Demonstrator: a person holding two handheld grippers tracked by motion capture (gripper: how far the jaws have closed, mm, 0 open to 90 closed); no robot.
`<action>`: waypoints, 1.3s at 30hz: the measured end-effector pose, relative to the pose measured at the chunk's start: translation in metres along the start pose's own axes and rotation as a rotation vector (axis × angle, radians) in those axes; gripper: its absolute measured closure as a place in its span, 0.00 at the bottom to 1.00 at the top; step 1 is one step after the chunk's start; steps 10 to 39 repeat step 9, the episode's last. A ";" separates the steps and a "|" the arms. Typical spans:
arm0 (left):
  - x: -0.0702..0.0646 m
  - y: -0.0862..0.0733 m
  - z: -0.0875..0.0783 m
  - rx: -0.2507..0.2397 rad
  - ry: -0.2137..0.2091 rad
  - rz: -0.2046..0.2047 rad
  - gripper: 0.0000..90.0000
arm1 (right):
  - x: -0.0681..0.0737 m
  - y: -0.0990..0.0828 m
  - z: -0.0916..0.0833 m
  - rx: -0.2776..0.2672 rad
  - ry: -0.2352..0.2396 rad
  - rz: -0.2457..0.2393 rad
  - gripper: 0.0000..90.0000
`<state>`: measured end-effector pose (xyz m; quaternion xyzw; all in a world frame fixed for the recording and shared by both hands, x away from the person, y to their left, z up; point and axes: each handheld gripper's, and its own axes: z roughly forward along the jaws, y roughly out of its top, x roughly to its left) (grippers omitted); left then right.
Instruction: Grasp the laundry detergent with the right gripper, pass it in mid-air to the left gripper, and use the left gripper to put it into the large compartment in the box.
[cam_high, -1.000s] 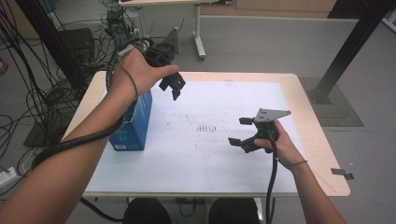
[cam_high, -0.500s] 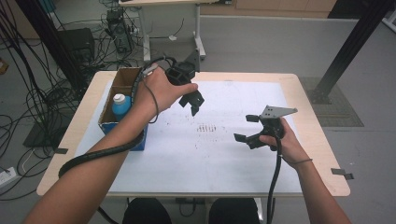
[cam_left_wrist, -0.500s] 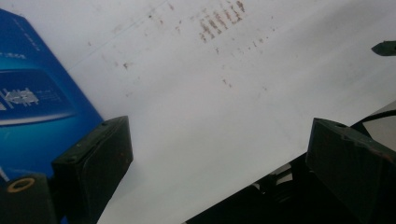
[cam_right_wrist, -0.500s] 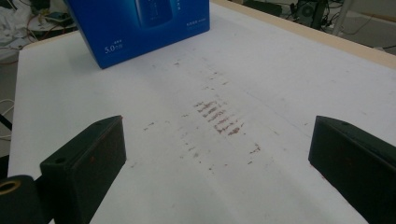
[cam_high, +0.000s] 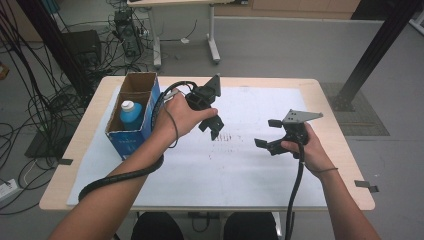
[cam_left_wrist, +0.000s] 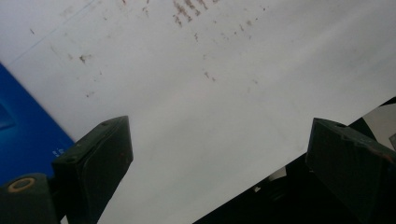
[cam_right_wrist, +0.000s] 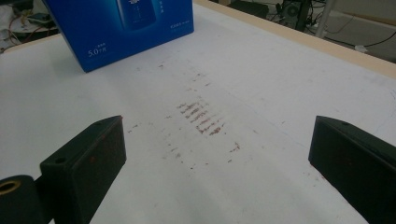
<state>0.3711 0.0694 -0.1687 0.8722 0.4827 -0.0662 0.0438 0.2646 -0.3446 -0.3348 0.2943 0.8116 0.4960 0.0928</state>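
My left gripper (cam_high: 212, 126) hangs open over the middle of the white sheet (cam_high: 240, 170), just right of an open blue box (cam_high: 131, 142). Inside the box stands a blue bottle with a white cap (cam_high: 129, 112). In the left gripper view the gripper (cam_left_wrist: 219, 140) has its jaws wide apart over bare paper, and the blue box (cam_left_wrist: 18, 135) shows at the left edge. My right gripper (cam_high: 266, 133) is open too, low over the sheet's right half. In the right gripper view the gripper (cam_right_wrist: 217, 140) points across brown smudges (cam_right_wrist: 203, 119) toward the blue box (cam_right_wrist: 126, 28).
The wooden table (cam_high: 345, 165) rims the white sheet on all sides. Cables trail from both grippers along the forearms. Behind the table are tangled cables (cam_high: 45, 100) on the floor, a desk leg (cam_high: 212, 40) and a black post (cam_high: 372, 55).
My left gripper has swung right, from above the box to the sheet's middle, uncovering the box and the bottle in it. The right gripper has edged slightly forward.
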 end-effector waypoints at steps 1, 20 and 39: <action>0.001 0.000 0.001 0.006 -0.004 0.003 0.09 | 0.000 0.001 0.000 0.001 -0.001 -0.003 0.04; 0.004 -0.002 0.003 -0.005 -0.013 -0.005 0.09 | 0.001 0.002 0.001 0.001 -0.002 -0.006 0.04; 0.004 -0.002 0.003 -0.005 -0.013 -0.005 0.09 | 0.001 0.002 0.001 0.001 -0.002 -0.006 0.04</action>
